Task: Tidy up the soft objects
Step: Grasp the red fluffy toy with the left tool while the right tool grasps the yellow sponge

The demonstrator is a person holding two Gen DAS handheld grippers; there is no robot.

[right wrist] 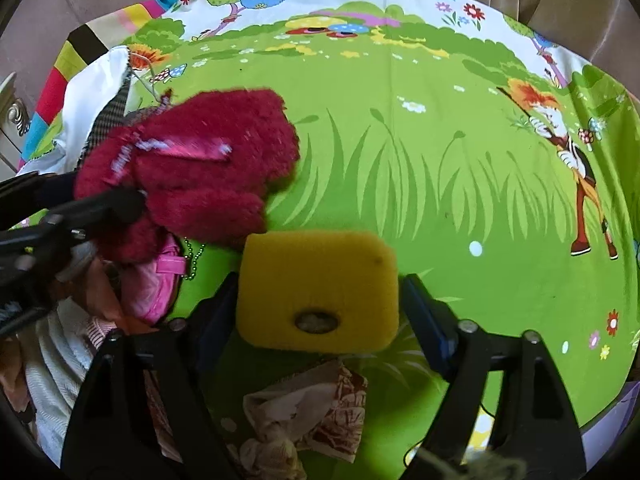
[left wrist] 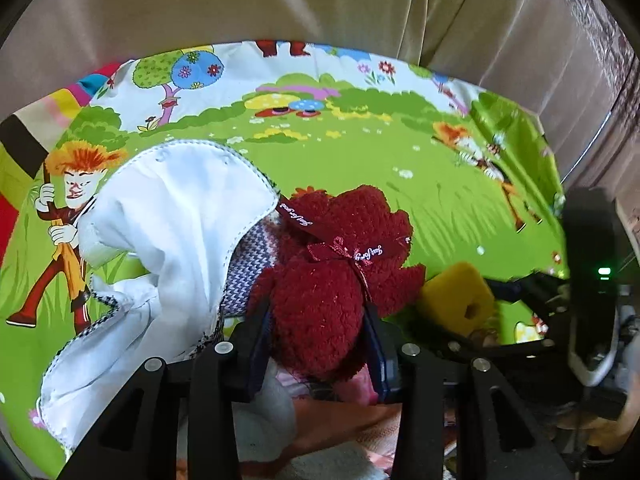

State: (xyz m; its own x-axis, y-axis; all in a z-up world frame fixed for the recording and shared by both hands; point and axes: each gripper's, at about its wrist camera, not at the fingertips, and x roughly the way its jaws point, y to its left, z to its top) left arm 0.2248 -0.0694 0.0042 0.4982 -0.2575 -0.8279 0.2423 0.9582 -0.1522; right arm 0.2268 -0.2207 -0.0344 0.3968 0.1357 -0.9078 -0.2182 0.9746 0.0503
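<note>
A dark red plush toy [left wrist: 336, 276] with a ribbon bow is held between the fingers of my left gripper [left wrist: 318, 328], which is shut on it above the cartoon bed sheet [left wrist: 360, 160]. The toy also shows in the right wrist view [right wrist: 192, 168], with the left gripper at its left. My right gripper [right wrist: 320, 308] is shut on a yellow sponge [right wrist: 320, 288] with a hole in its front face. The sponge also shows in the left wrist view [left wrist: 456, 300].
A white cloth [left wrist: 168, 248] and a knitted piece [left wrist: 248, 272] lie left of the plush. A pink item [right wrist: 160, 288], white and striped cloths [right wrist: 60, 360] and a patterned rag [right wrist: 312, 412] lie near the front. A beige sofa back [left wrist: 280, 0] stands behind.
</note>
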